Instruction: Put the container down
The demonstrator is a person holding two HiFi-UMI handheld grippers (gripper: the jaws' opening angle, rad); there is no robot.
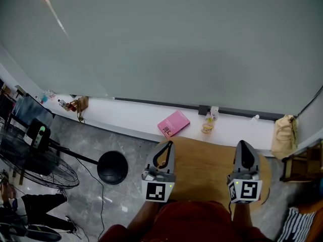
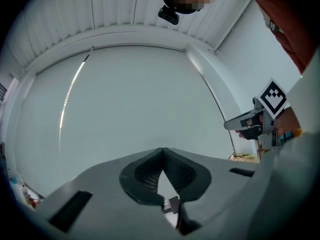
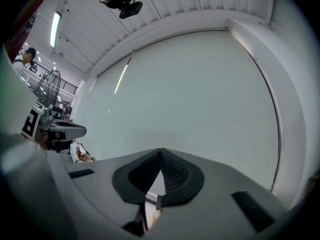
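Two grey handheld grippers, the left gripper (image 1: pixel 166 144) and the right gripper (image 1: pixel 246 144), hover with fingers clenched on nothing over the round wooden counter (image 1: pixel 202 168) at lower centre, while the small clear container (image 1: pixel 207 126) stands on the white ledge (image 1: pixel 126 116) just above it, right of a flat pink box (image 1: pixel 173 123).

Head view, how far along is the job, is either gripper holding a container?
Done, it seems: the left gripper and right gripper both have jaws shut on nothing above the round table. In hand: nothing. A small bottle stands on the white ledge; whether it is the container, I cannot tell. Left: apparently nothing.
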